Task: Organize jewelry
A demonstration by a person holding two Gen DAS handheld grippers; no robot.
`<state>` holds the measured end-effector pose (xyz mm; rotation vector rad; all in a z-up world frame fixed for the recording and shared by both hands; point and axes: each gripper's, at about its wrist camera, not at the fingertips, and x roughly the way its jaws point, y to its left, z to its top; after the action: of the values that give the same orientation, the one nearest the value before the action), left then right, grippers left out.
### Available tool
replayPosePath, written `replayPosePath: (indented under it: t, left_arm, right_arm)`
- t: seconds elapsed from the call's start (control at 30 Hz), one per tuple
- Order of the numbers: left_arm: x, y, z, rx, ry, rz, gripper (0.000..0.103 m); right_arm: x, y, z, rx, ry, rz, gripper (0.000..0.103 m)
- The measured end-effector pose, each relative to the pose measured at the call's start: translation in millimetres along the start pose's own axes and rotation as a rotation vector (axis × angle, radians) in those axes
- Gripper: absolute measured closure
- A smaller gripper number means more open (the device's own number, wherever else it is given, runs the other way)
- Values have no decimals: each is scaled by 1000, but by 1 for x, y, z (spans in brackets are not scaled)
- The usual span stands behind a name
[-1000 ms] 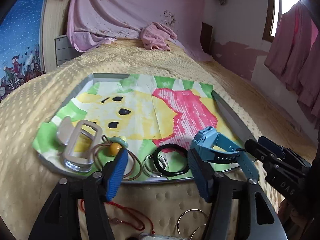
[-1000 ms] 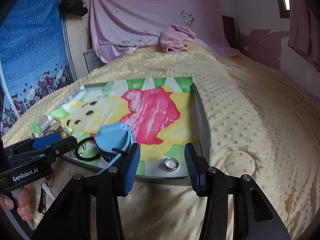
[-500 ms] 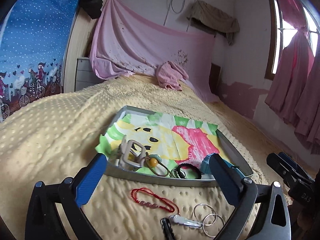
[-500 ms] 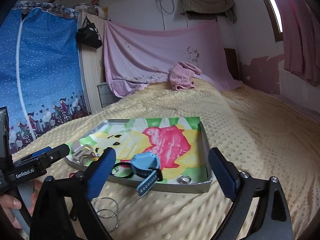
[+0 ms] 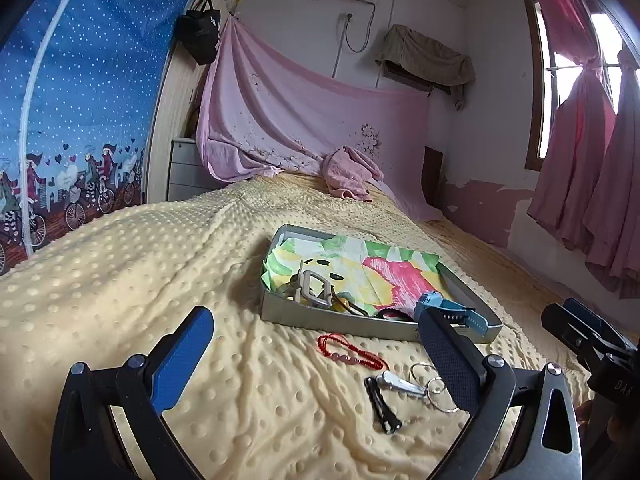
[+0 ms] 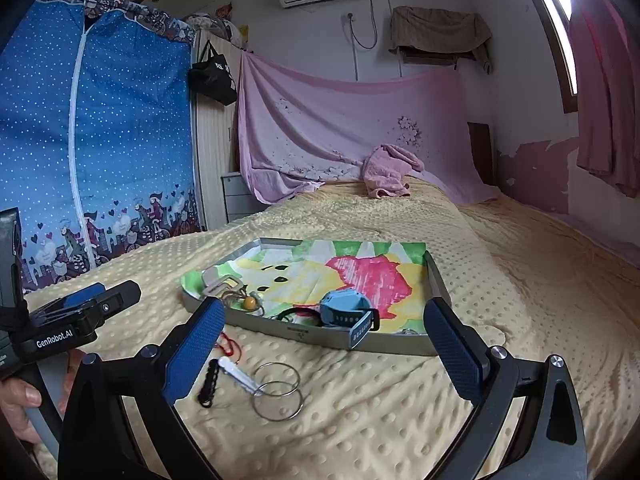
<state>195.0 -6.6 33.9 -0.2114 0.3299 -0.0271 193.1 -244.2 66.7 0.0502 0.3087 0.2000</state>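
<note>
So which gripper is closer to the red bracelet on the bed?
Left. The red bracelet lies just ahead of the left gripper; the right gripper sits farther right.

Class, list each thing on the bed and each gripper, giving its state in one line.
Tray: on the bed, partly filled.
Blue watch: in tray, strap over the front rim.
Red bracelet: outside tray, on blanket.
Two metal rings: outside tray.
Left gripper: open, empty.
Right gripper: jaws opening, empty.

Yellow bed [image 5: 120,280] carries tray [image 5: 320,320], red bracelet [image 5: 348,350], rings [image 6: 278,390], perhaps clips [image 5: 382,402].
</note>
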Motion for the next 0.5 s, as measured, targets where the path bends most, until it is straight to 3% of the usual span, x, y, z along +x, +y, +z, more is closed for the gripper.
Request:
replayPosePath:
  t: [0.5]
  left_arm:
    - [-13, 5, -17, 112, 92, -4, 0]
  right_arm:
    - [2, -6, -19, -19, 107, -11, 3]
